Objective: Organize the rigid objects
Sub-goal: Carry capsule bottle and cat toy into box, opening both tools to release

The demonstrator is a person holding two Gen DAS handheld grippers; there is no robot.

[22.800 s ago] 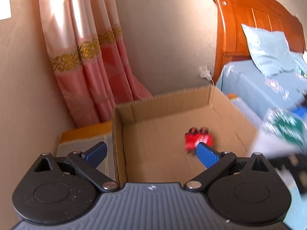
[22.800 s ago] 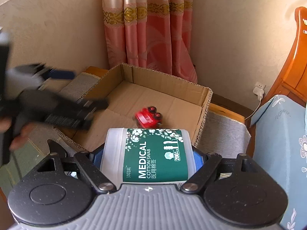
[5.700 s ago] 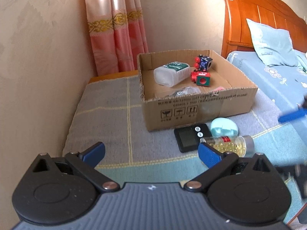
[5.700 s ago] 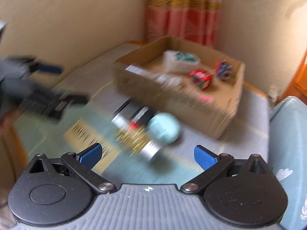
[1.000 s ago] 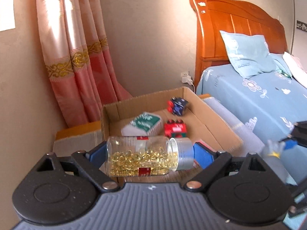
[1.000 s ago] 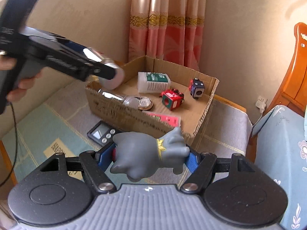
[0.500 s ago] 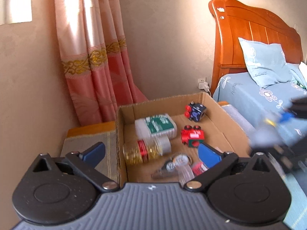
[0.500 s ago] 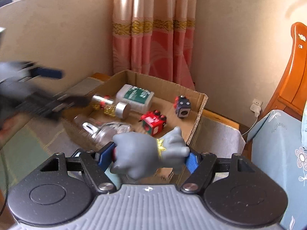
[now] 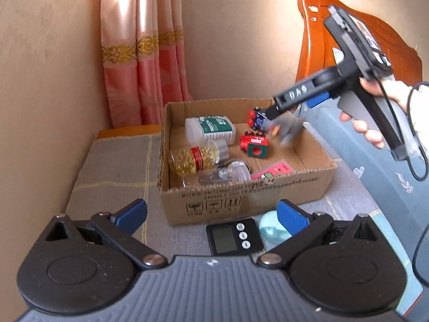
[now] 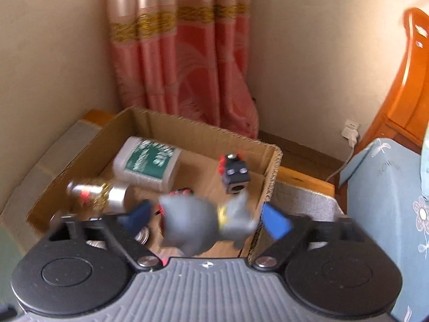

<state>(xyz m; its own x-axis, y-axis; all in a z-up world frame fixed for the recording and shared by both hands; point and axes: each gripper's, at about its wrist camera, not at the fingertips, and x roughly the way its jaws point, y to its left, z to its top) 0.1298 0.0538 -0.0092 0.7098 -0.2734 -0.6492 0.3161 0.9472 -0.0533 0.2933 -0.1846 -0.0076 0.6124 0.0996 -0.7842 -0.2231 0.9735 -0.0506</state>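
A cardboard box (image 9: 295, 187) holds a cotton swab tub (image 9: 211, 128), a capsule bottle (image 9: 195, 157), a red toy block (image 9: 254, 146), a dark cube (image 9: 256, 118) and a clear glass item (image 9: 228, 174). My left gripper (image 9: 211, 212) is open and empty, in front of the box. My right gripper (image 10: 206, 218) is over the box with its jaws spread; a blurred grey figurine (image 10: 198, 225) sits loose between them, also seen in the left wrist view (image 9: 287, 126). A black digital scale (image 9: 233, 236) and a pale blue case (image 9: 270, 228) lie before the box.
The box stands on a grey mat (image 9: 112, 166) on a low table by the wall. A pink curtain (image 9: 142, 53) hangs behind. A bed with a wooden headboard (image 9: 313, 40) and blue sheet (image 9: 375, 166) is at the right.
My right gripper moved over the box and its jaws opened off the grey figurine. My left gripper pulled back from the box, leaving the capsule bottle inside.
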